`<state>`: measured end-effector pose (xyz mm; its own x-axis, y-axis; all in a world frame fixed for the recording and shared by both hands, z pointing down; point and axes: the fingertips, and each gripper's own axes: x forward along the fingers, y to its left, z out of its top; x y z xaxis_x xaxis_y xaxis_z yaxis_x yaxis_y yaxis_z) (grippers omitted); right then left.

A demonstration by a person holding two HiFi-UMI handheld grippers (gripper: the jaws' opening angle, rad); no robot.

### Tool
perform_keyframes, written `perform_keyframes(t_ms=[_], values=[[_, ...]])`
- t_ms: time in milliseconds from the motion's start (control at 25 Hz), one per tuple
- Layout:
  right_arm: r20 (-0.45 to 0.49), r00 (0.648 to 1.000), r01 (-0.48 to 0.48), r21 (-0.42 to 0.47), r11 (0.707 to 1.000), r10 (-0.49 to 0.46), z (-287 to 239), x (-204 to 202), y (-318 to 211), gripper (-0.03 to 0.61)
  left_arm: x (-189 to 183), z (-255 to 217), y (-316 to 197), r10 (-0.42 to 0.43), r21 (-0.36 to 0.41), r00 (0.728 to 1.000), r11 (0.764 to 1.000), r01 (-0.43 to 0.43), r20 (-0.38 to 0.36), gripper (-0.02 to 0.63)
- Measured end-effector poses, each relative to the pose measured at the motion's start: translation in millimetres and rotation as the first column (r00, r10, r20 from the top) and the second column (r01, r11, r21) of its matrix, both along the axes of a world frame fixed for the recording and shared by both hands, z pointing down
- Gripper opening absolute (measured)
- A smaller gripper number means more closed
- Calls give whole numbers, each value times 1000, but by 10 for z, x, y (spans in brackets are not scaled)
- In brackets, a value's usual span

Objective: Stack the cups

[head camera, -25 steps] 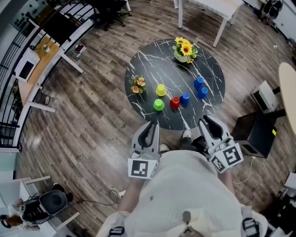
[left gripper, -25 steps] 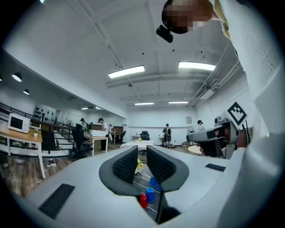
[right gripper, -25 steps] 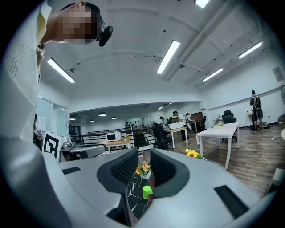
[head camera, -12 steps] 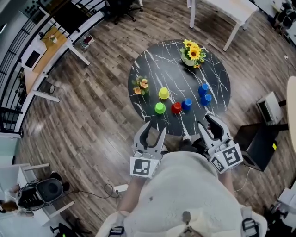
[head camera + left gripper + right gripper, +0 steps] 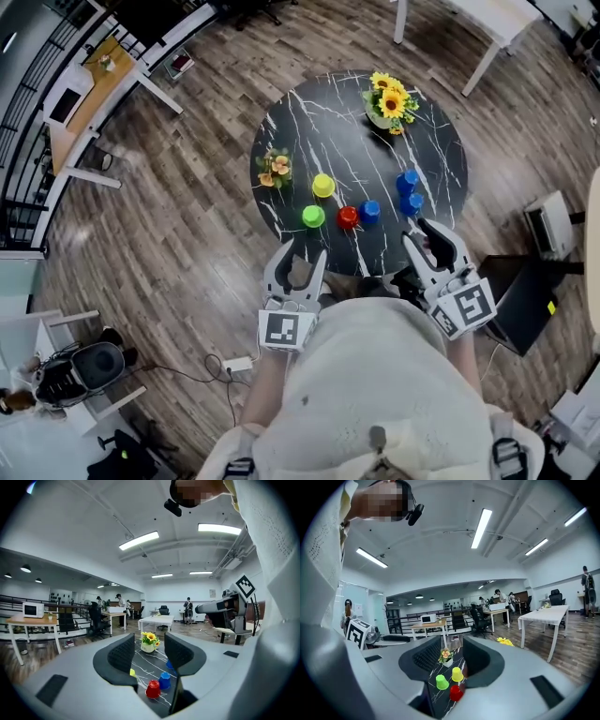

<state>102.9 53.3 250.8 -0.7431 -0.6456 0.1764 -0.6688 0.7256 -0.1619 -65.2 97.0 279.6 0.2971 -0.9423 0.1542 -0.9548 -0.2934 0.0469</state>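
Several upturned cups stand on the round black marble table [image 5: 309, 112]: yellow [image 5: 322, 185], green [image 5: 312, 216], red [image 5: 348, 217], blue [image 5: 369, 212], and two more blue ones [image 5: 409, 191] to the right. My left gripper [image 5: 298, 255] hovers at the table's near edge, below the green cup. Its jaws have just been opening and stand open and empty. In the left gripper view, the red cup [image 5: 153, 689] and a blue cup [image 5: 164, 680] show beyond the left gripper [image 5: 151, 651]. My right gripper [image 5: 427, 234], open and empty, has just opened and eased in slightly. It faces green [image 5: 441, 682], yellow [image 5: 457, 674] and red [image 5: 455, 692].
A sunflower pot [image 5: 387, 101] stands at the table's far side and a small flower pot [image 5: 274, 169] at its left. White desks [image 5: 103, 89] and chairs stand around on the wood floor. A black box [image 5: 520, 291] sits near my right.
Both grippers moved forward to the table's near edge. The left jaws went from shut to wide apart, and the right jaws also spread.
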Motion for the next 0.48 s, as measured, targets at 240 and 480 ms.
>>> perform_keyframes(t_ms=[240,480], values=[[-10,997,71,-13,997,-71,116,123,-155,155,38,336,-114,-72,-71,997,995,74,36,196],[-45,996,79,-3,997,-79,201,277,-267,153,34,807,-198,-85,-136,993,986,95,83,196]])
